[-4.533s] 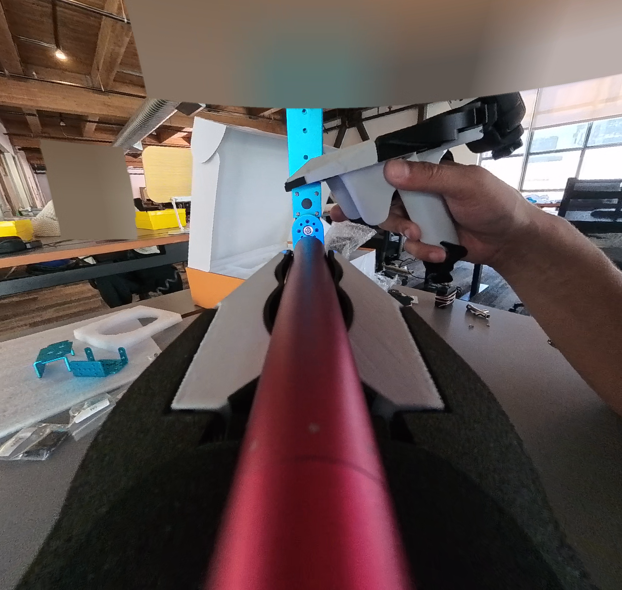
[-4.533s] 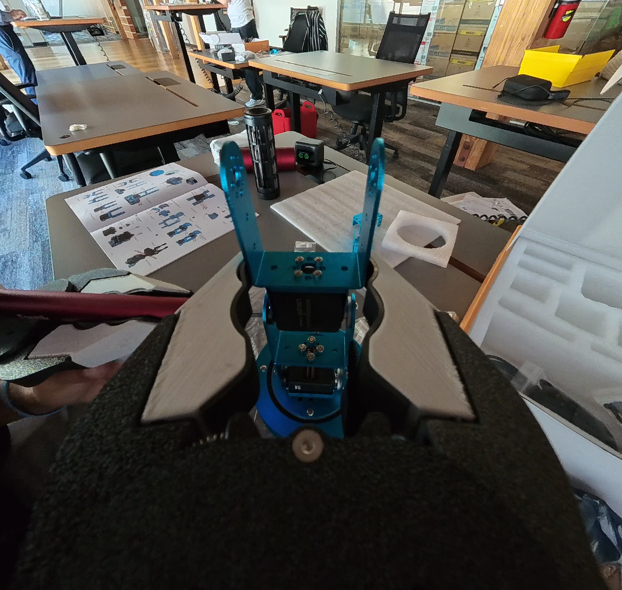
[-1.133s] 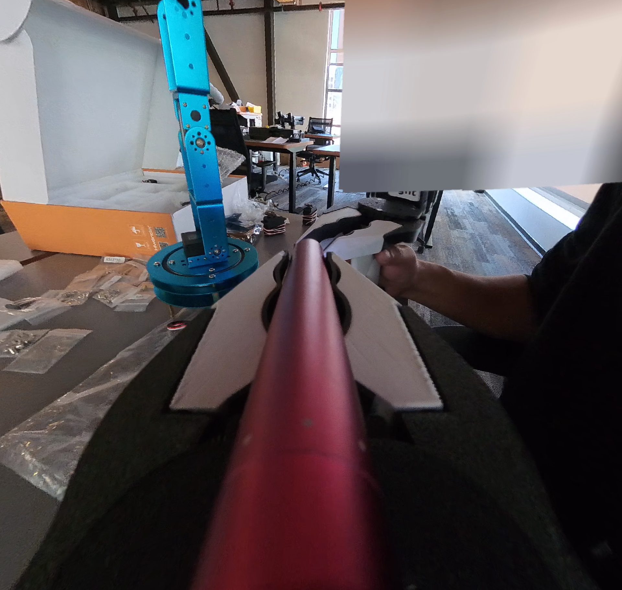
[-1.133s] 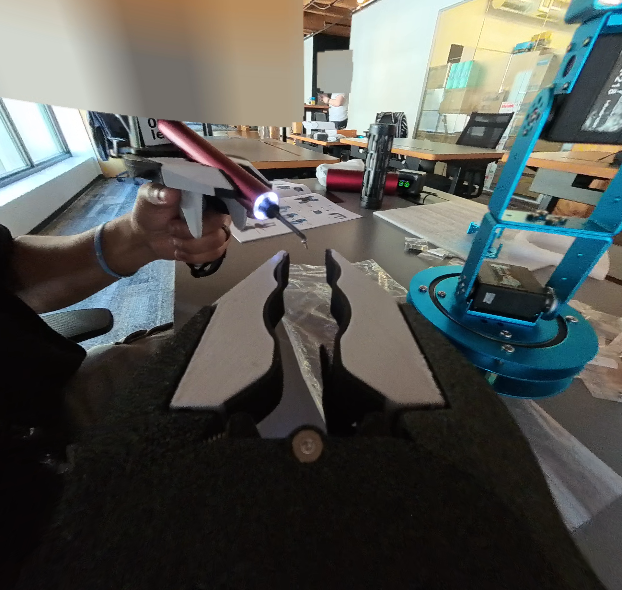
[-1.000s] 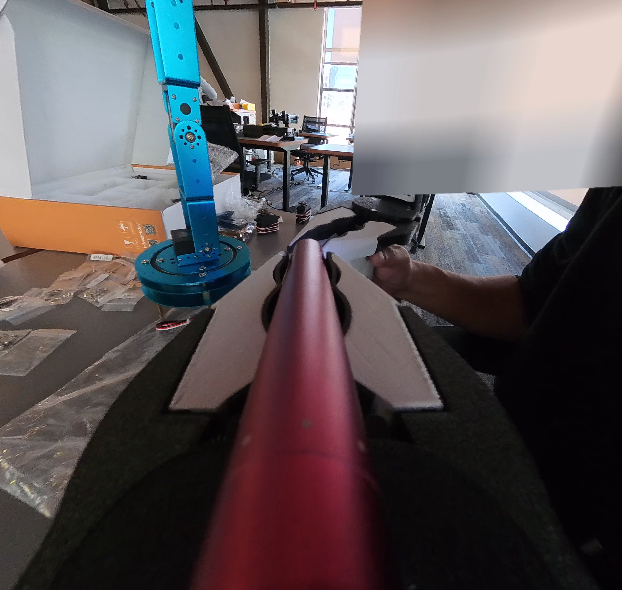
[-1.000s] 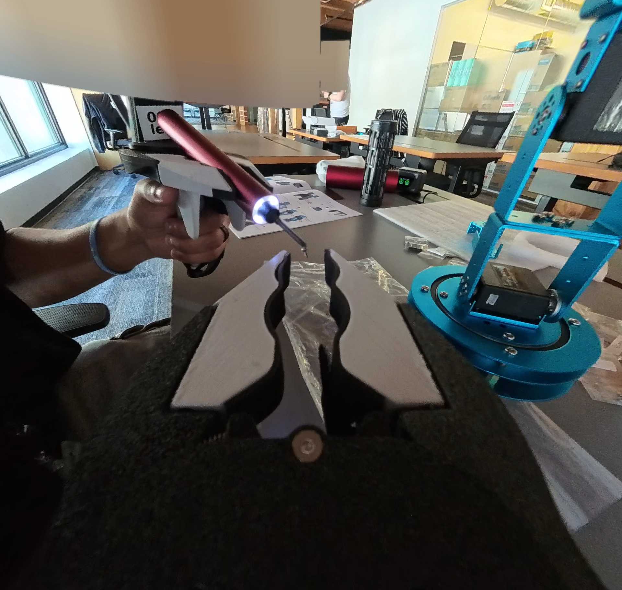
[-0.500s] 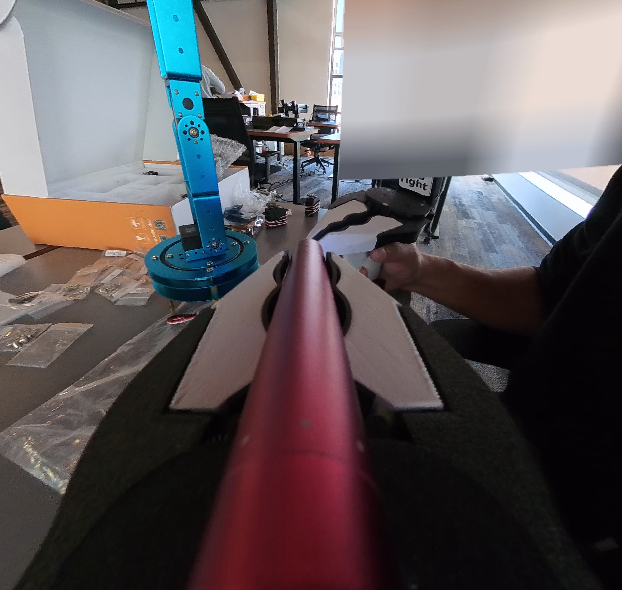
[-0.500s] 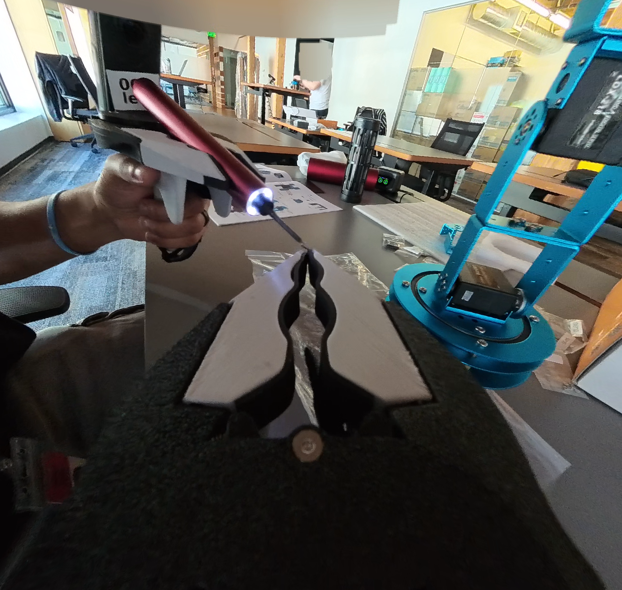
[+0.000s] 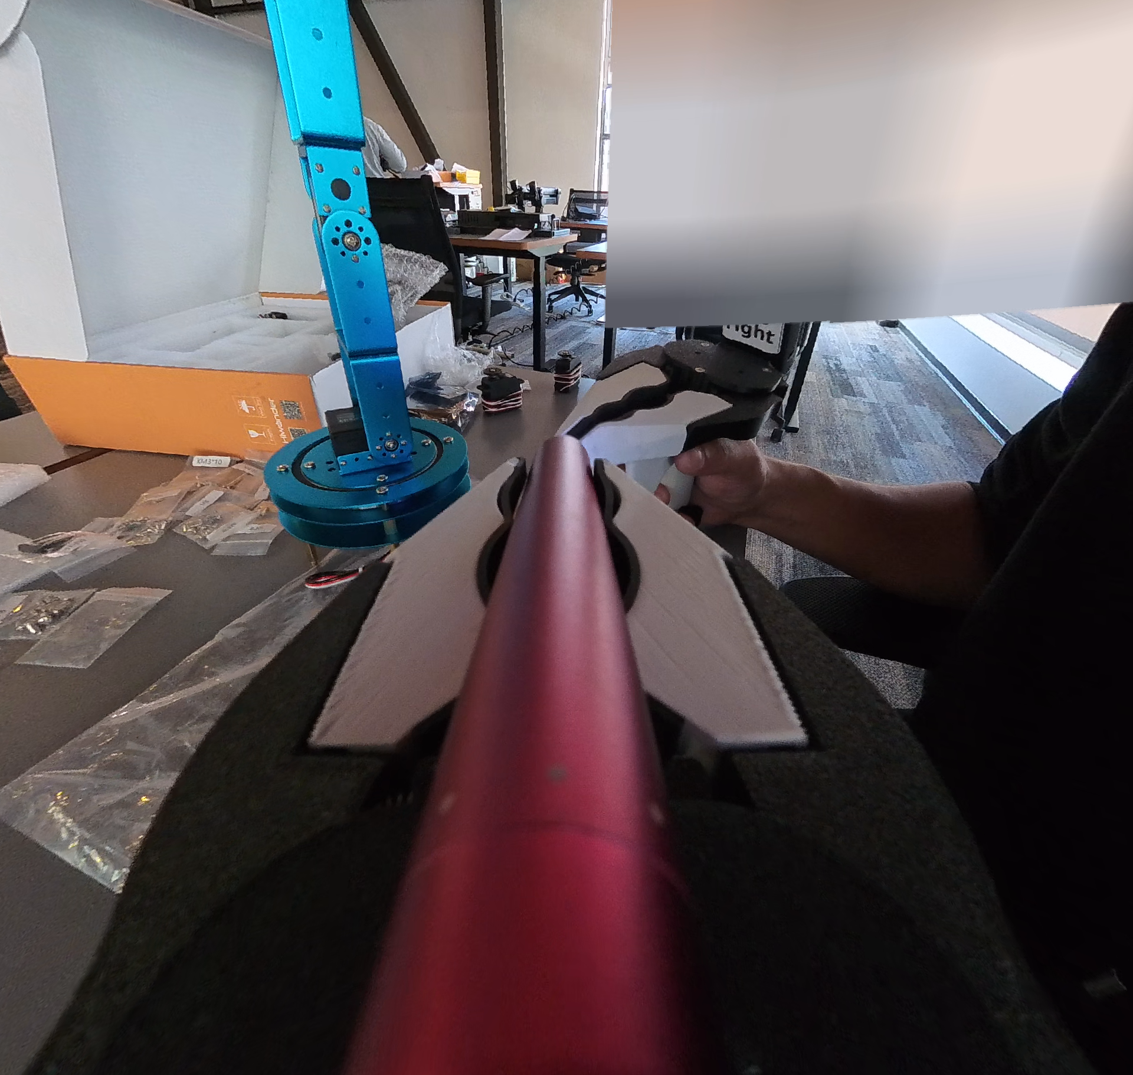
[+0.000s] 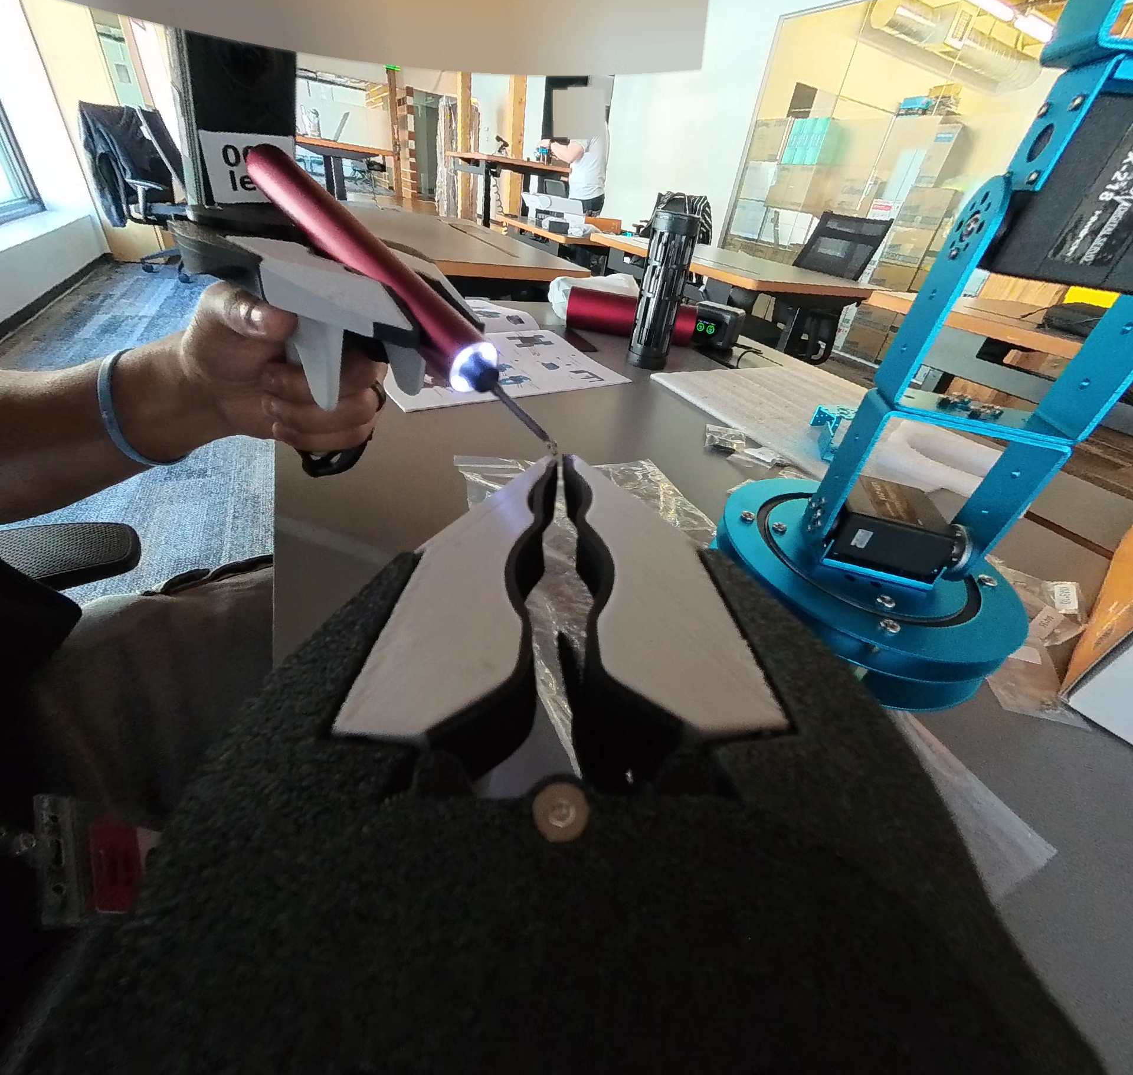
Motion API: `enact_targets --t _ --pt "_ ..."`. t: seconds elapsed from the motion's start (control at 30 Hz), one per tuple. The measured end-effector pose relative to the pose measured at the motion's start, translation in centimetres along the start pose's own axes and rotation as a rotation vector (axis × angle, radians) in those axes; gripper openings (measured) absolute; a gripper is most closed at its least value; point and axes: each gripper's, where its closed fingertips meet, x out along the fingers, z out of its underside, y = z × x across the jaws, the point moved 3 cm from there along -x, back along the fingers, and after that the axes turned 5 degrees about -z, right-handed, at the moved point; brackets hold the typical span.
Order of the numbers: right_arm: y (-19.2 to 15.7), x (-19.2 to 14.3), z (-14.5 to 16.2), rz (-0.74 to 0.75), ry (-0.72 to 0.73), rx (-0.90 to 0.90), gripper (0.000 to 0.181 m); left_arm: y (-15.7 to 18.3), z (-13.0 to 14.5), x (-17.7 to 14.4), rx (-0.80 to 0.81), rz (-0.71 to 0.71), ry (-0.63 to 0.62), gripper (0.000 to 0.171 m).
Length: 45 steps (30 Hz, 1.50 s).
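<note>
My left gripper [image 9: 559,463] is shut on a red electric screwdriver [image 9: 552,739] that runs forward between its fingers. In the right wrist view the screwdriver [image 10: 368,273] has a lit ring and a thin bit pointing down-right. My right gripper [image 10: 559,463] is shut, its fingertips just under the bit's tip; whether something tiny is pinched there I cannot tell. It also shows in the left wrist view [image 9: 582,426], held by a hand. A blue metal robot arm [image 9: 362,322] stands upright on its round base on the table, to the right of my right gripper [image 10: 889,604].
An open orange-and-white box [image 9: 153,407] stands behind the blue arm. Small bags of screws [image 9: 202,512] and a clear plastic sheet [image 9: 122,769] lie on the dark table. A booklet [image 10: 552,365], a black cylinder [image 10: 665,291], a red cylinder [image 10: 601,312] and a foam sheet [image 10: 766,395] lie farther off. There is about 6 centimeters between the tips of the two grippers.
My right gripper let go of the blue arm, which now stands on the table. Its jaws, open a second ago, have closed at the screwdriver's bit tip. The left keeps holding the screwdriver.
</note>
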Motion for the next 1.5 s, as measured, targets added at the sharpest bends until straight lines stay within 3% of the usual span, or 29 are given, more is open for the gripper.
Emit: enact_targets --t 0.33,1.5 --pt "-0.3 -0.2 -0.3 -0.015 0.024 0.001 0.008 0.0 -0.2 -0.2 -0.003 0.005 0.005 0.022" --pt "-1.2 -0.6 -0.7 -0.074 0.054 -0.019 0.001 0.4 0.0 -0.6 -0.014 0.046 -0.017 0.022"
